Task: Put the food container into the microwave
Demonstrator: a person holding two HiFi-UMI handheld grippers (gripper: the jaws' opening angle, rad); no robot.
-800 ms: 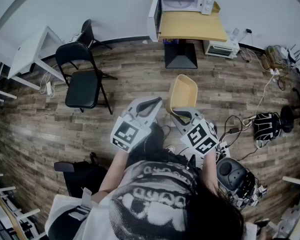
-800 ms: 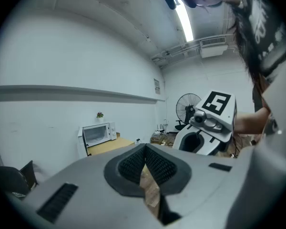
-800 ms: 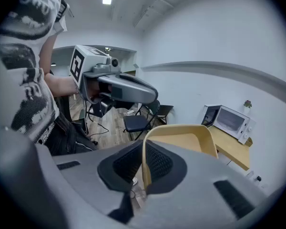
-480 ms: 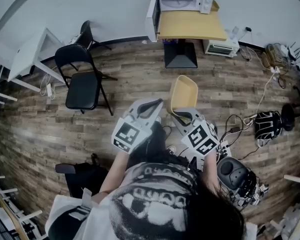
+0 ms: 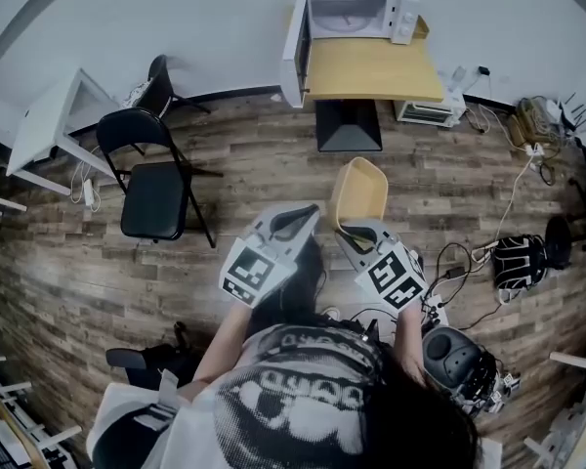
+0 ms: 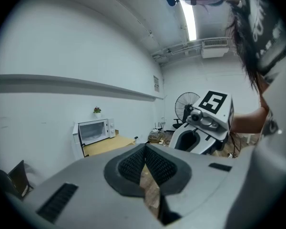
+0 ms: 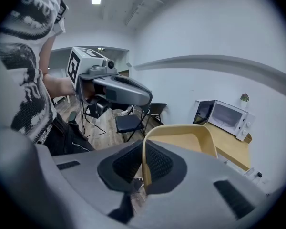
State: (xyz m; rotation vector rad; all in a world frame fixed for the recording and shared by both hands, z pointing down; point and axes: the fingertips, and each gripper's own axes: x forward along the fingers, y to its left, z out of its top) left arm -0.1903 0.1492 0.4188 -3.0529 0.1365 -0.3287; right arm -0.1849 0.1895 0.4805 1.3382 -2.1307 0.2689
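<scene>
Head view: I have the right hand-held gripper low in the middle of the frame, clamped on the near edge of the yellow food container. The container is tipped up, its open side facing left, in the air above the wood floor. The left hand-held gripper is just left of it, not touching the container. The microwave is at the far end of the room on a wooden surface, well apart from the container, with its door swung open to the left. A black folding chair stands on the far left side, and cables lie on the floor at right.

Left gripper view: the jaws are pressed together with nothing between them; only a thin slit of floor shows. The microwave and surface are far off at left. The right hand-held gripper is close by at right, with a fan behind it.

Right gripper view: the jaws are closed tight on the container's thin rim, and the container body rises up and to the right beyond them. The microwave is far right, door open. The left hand-held gripper is at upper left, with the chair behind it.
</scene>
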